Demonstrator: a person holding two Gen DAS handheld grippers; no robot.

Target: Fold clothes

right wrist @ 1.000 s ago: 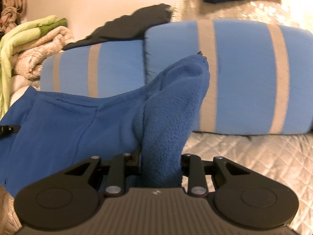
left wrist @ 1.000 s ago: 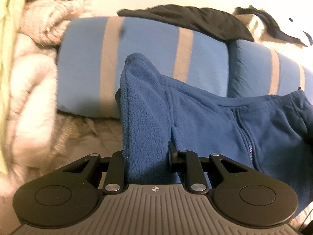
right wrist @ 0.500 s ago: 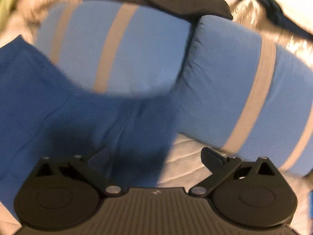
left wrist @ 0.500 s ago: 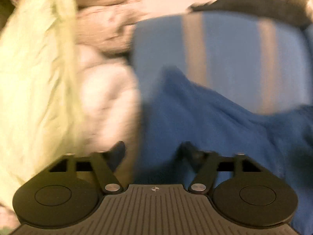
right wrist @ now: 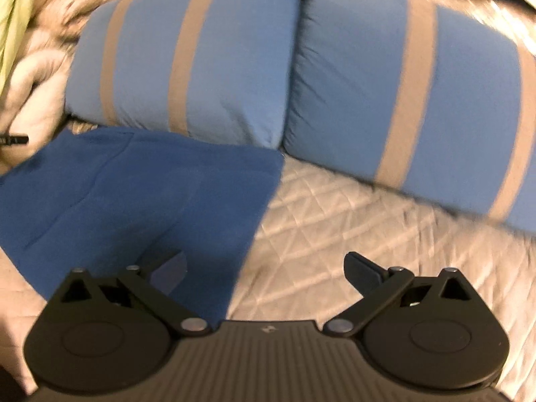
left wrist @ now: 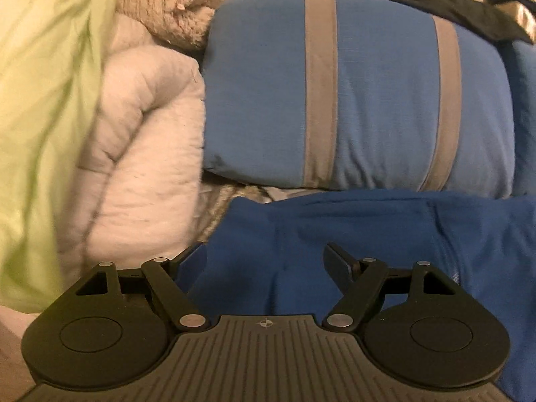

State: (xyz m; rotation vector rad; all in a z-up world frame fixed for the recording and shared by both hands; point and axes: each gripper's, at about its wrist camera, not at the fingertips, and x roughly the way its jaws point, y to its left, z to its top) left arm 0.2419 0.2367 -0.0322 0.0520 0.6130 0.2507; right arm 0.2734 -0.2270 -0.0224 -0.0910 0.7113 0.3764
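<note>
Both tongs: spread wide, pinching nothing; a second ago each clamped a bunch of blue fleece.
Left tongs: low above the garment's left part.
Right tongs: over its right edge.
Blue fleece garment: released, lying flat on the quilted bed before the striped pillows.
Task reading: laying-out apparently done; first fold not yet made.

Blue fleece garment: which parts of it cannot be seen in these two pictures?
- Left wrist view: the blue fleece garment has its near part hidden behind the left tool and its right side cut by the edge.
- Right wrist view: motion blur hides detail; the right tool covers its near edge.
</note>
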